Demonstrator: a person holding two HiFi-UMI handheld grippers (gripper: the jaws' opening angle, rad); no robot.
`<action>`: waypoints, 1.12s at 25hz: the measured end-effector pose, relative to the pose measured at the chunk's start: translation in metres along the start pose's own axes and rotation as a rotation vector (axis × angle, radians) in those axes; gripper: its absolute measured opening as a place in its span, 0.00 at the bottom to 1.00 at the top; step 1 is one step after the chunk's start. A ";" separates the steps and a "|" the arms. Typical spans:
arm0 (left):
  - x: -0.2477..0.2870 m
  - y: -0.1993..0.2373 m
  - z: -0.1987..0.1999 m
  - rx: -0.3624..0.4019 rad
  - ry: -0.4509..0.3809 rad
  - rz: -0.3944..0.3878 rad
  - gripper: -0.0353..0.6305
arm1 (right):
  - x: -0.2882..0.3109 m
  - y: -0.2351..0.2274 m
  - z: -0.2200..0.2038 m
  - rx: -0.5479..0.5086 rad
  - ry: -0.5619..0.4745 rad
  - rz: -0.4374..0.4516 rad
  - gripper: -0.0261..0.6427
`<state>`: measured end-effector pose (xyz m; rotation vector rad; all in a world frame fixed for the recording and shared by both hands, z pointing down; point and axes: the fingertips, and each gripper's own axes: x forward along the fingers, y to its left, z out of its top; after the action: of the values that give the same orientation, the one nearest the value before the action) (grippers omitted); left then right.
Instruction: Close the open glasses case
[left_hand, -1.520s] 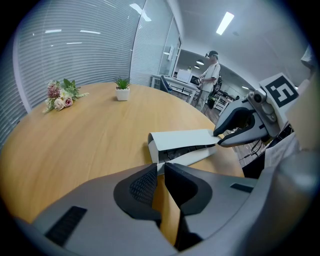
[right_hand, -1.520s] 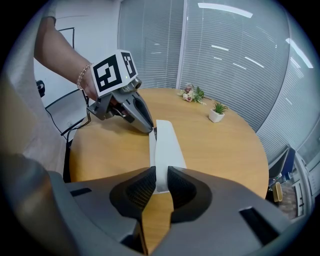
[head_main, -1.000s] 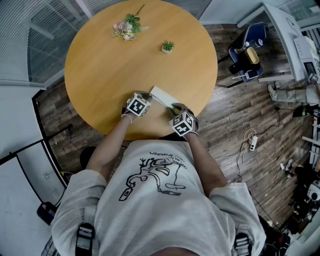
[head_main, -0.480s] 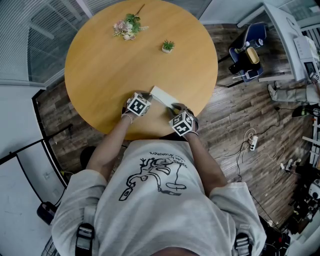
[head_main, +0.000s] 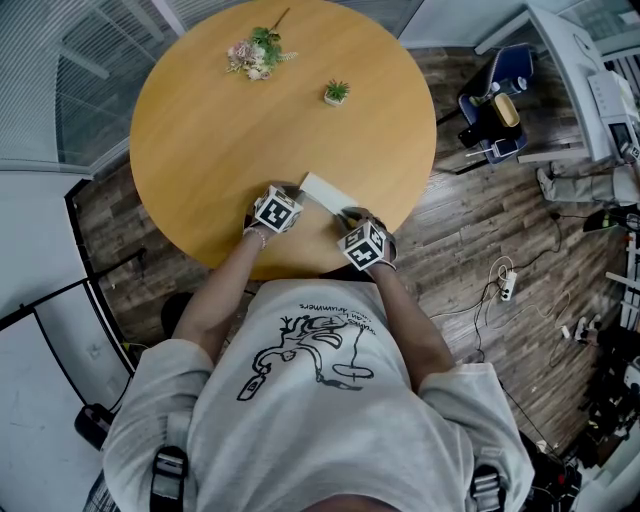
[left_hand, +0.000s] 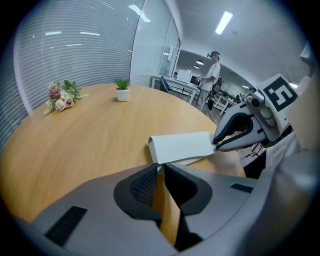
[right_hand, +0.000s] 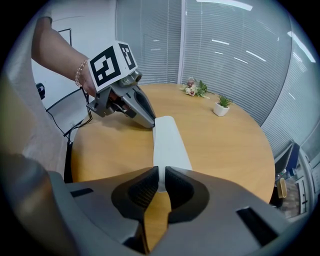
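Observation:
A white glasses case (head_main: 325, 192) lies near the front edge of the round wooden table (head_main: 220, 130). It looks folded nearly flat in the left gripper view (left_hand: 182, 146) and stretches away from the jaws in the right gripper view (right_hand: 169, 145). My left gripper (head_main: 296, 194) is at its left end, jaws pinched on the case's corner (left_hand: 159, 172). My right gripper (head_main: 351, 214) is at the other end, jaws shut on the case's near edge (right_hand: 161, 175). Each gripper shows in the other's view: the right gripper (left_hand: 220, 145), the left gripper (right_hand: 150, 122).
A small bunch of flowers (head_main: 256, 53) and a tiny potted plant (head_main: 336, 93) sit at the table's far side. A blue cart with bottles (head_main: 495, 105) stands on the floor to the right. A person (left_hand: 214, 70) stands far off in the room.

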<state>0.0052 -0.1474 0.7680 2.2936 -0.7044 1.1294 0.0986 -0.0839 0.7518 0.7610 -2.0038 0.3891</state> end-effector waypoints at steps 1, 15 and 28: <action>0.001 0.000 0.000 0.002 -0.004 0.002 0.15 | 0.000 0.001 0.000 0.001 -0.001 0.001 0.11; -0.018 0.008 -0.006 0.038 -0.007 0.071 0.13 | -0.012 -0.007 0.014 0.085 -0.041 0.005 0.12; -0.086 -0.001 0.024 -0.019 -0.202 0.122 0.10 | -0.063 -0.014 0.072 0.197 -0.225 -0.050 0.09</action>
<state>-0.0260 -0.1418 0.6842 2.3992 -0.9379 0.9458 0.0843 -0.1113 0.6604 1.0133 -2.1727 0.4949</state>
